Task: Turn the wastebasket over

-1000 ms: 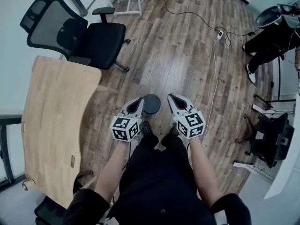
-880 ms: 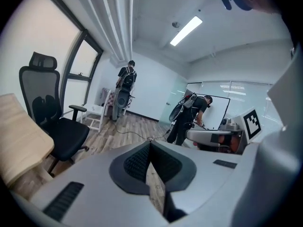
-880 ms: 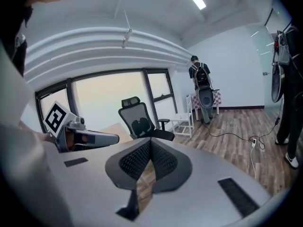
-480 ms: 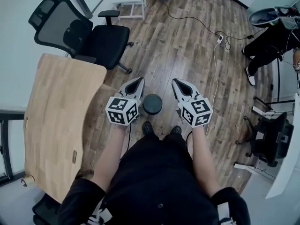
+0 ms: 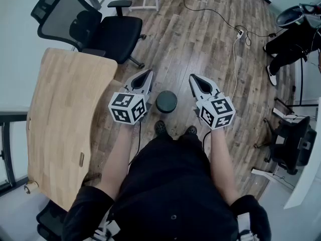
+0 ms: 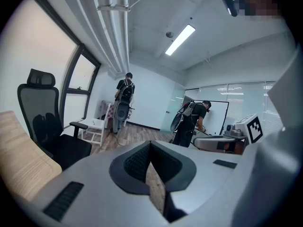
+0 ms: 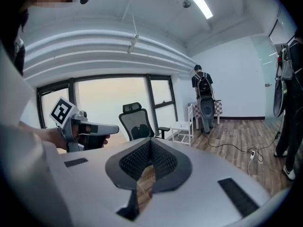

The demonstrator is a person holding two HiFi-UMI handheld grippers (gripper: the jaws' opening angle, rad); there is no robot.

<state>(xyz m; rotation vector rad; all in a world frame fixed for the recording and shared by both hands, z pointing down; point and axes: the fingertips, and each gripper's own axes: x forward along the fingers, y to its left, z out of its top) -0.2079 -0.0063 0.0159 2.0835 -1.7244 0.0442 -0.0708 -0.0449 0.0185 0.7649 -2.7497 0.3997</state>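
The round, dark wastebasket (image 5: pixel 166 101) sits on the wood-plank floor (image 5: pixel 200 39). The left tongs (image 5: pixel 147 74) and right tongs (image 5: pixel 193 78) hang beside it, clenched and empty.

The left gripper (image 5: pixel 148 74) and the right gripper (image 5: pixel 193 78) are held out in front, side by side and apart, with their tips angled slightly inward. Both pairs of jaws are pressed together. The bare forearms (image 5: pixel 119 157) are stretched forward.

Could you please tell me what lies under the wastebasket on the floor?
The wastebasket stands on the wooden floor, with planks showing around it. Whatever is directly beneath it is covered by its own dark round body.
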